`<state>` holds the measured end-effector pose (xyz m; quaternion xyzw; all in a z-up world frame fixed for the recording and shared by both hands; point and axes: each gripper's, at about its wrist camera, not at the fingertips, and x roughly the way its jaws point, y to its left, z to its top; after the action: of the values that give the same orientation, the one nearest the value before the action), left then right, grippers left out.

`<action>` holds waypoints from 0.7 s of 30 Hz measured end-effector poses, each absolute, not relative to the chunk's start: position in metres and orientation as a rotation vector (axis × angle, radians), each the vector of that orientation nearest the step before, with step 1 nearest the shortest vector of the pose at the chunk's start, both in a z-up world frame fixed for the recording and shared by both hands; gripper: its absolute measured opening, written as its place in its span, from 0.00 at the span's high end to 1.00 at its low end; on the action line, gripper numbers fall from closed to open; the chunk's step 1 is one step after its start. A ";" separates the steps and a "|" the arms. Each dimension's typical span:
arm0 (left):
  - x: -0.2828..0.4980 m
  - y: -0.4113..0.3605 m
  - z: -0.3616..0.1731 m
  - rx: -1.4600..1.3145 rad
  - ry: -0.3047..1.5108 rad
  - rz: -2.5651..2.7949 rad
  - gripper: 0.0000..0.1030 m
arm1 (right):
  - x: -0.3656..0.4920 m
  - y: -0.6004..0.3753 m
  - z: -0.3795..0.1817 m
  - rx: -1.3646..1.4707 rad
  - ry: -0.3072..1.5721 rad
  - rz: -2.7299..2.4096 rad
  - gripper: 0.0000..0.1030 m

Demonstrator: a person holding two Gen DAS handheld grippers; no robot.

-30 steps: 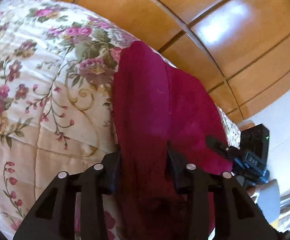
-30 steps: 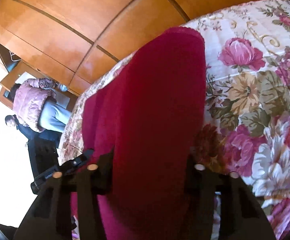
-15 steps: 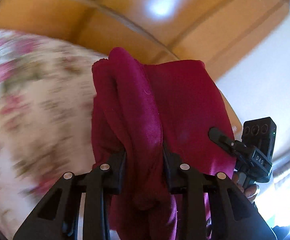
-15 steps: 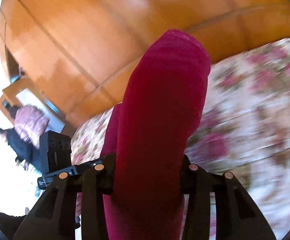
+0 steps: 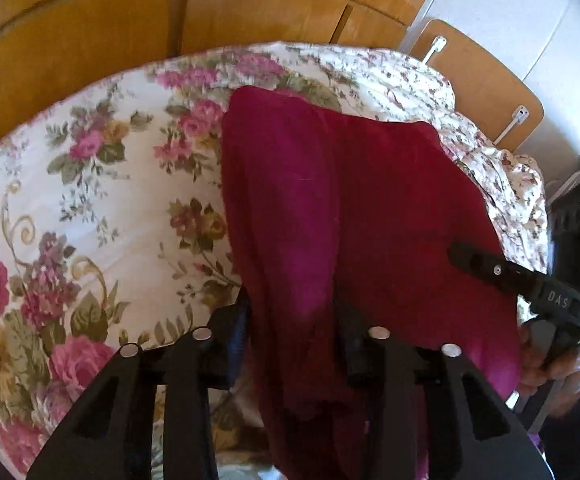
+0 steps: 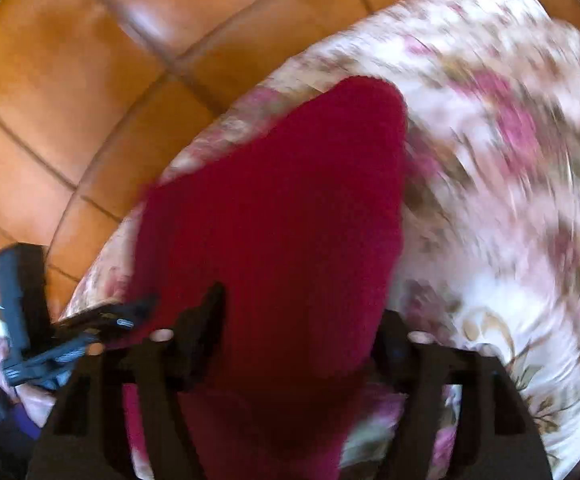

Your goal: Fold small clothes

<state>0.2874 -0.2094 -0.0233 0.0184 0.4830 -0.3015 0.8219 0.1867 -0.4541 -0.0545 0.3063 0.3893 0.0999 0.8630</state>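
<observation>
Floral bedspread (image 5: 89, 208) backs onto wooden panelling. Your left gripper (image 5: 294, 320) and right gripper (image 6: 298, 320) each have their fingers clamped on a bunched edge of the crimson garment (image 5: 350, 208). Half a second ago it hung raised against the wall; now it lies spread across the bed, so the fold appears nearly laid.

A floral quilt (image 5: 89, 200) lies before wooden wardrobe panels (image 5: 89, 40).
</observation>
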 end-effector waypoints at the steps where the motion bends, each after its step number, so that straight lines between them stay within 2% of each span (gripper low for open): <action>1: 0.287 -0.209 -0.020 0.035 1.024 -0.637 0.63 | 0.182 -0.457 -0.054 0.659 0.810 0.215 0.21; 2: 0.285 -0.207 -0.017 0.030 1.022 -0.633 0.63 | 0.177 -0.459 -0.049 0.645 0.792 0.197 0.17; 5: 0.276 -0.196 -0.003 0.026 0.983 -0.603 0.63 | 0.160 -0.476 -0.019 0.535 0.723 0.131 0.19; 6: 0.270 -0.192 0.005 0.011 0.950 -0.585 0.63 | 0.153 -0.473 -0.009 0.511 0.698 0.128 0.22; 8: 0.259 -0.184 0.010 -0.007 0.908 -0.564 0.63 | 0.137 -0.468 0.012 0.471 0.645 0.139 0.37; 9: 0.253 -0.181 0.014 -0.013 0.888 -0.554 0.63 | 0.124 -0.461 0.024 0.438 0.613 0.151 0.39; 11: 0.244 -0.183 0.014 0.013 0.872 -0.517 0.63 | 0.115 -0.451 0.035 0.397 0.599 0.167 0.52; 13: 0.240 -0.190 0.008 0.072 0.876 -0.489 0.63 | 0.102 -0.428 0.036 0.365 0.614 0.186 0.57; 15: 0.240 -0.198 -0.001 0.137 0.881 -0.439 0.63 | 0.098 -0.404 0.019 0.330 0.665 0.183 0.57; 16: 0.241 -0.200 -0.008 0.168 0.884 -0.423 0.60 | 0.101 -0.393 0.005 0.315 0.719 0.167 0.57; 18: 0.243 -0.202 -0.018 0.233 0.846 -0.370 0.40 | 0.111 -0.379 -0.026 0.257 0.804 0.089 0.56; 21: 0.245 -0.191 -0.018 0.175 0.871 -0.372 0.38 | 0.105 -0.370 -0.033 0.258 0.768 0.023 0.56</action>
<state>0.2447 -0.1906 -0.0177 0.0841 0.4188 -0.1788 0.8863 0.1047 -0.3699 -0.0329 0.1257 0.3736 0.0110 0.9190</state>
